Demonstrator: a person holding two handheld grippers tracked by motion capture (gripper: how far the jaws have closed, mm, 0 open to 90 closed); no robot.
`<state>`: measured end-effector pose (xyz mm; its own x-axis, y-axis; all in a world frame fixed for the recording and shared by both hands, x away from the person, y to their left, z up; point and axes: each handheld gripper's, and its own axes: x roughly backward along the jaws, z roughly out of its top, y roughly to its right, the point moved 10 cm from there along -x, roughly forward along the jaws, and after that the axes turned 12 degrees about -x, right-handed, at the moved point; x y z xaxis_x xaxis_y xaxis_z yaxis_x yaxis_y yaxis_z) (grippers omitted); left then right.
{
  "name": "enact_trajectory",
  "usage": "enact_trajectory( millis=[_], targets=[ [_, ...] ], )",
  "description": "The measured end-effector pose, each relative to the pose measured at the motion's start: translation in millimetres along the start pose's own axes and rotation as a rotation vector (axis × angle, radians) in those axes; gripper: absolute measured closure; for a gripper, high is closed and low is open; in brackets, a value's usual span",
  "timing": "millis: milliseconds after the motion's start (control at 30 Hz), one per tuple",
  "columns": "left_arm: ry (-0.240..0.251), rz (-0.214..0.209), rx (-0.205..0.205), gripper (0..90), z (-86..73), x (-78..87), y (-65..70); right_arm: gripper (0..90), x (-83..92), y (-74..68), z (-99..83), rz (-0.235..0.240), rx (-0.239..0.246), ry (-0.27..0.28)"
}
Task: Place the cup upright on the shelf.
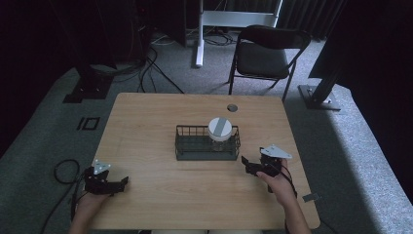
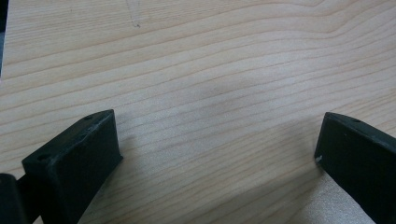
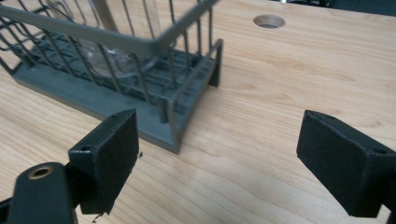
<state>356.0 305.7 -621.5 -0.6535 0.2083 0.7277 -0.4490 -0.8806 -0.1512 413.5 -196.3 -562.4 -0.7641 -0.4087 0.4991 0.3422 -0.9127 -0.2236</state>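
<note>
The jar (image 1: pixel 219 134) stands upright inside the wire basket (image 1: pixel 185 142), toward the basket's right end, its round white lid with a grey stripe facing up. In the right gripper view its clear glass body (image 3: pixel 109 58) shows through the bars, resting on the basket floor. Nothing else lies in the basket that I can make out; the left part of it looks bare.

The basket sits near the middle of the tabletop (image 1: pixel 146 122). As I judge it, the jar is either already put away or not yet picked up; either way neither tool is on it at this moment, so any handling of jar or basket is left to do.

The right hand-held gripper (image 1: pixel 249 165) is just beside the basket's near right corner, apart from it, pointing toward it with jaws spread wide and nothing between them. From its own camera (image 3: pixel 212 158) the corner of the basket's grey base lies just ahead of the left jaw.

The left hand-held gripper (image 1: pixel 119 183) is well apart, near the tabletop's front left edge, low over bare wood, jaws wide and empty (image 2: pixel 217 154).

Beyond the tabletop a black folding chair (image 1: pixel 265 53) stands on the grey carpet.
</note>
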Motion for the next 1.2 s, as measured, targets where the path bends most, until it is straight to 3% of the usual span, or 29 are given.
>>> enact_trajectory(
  millis=[767,1200],
  targets=[
    [0.000,0.000,0.000,0.1,0.0,0.0,0.0,12.8,8.2,42.0,-24.0,-0.144,-0.024,-0.027],
    [-0.002,0.000,-0.002,0.2,-0.2,0.1,-0.1,12.7,12.3,61.6,-34.0,-0.215,-0.084,-0.066]
  ],
)
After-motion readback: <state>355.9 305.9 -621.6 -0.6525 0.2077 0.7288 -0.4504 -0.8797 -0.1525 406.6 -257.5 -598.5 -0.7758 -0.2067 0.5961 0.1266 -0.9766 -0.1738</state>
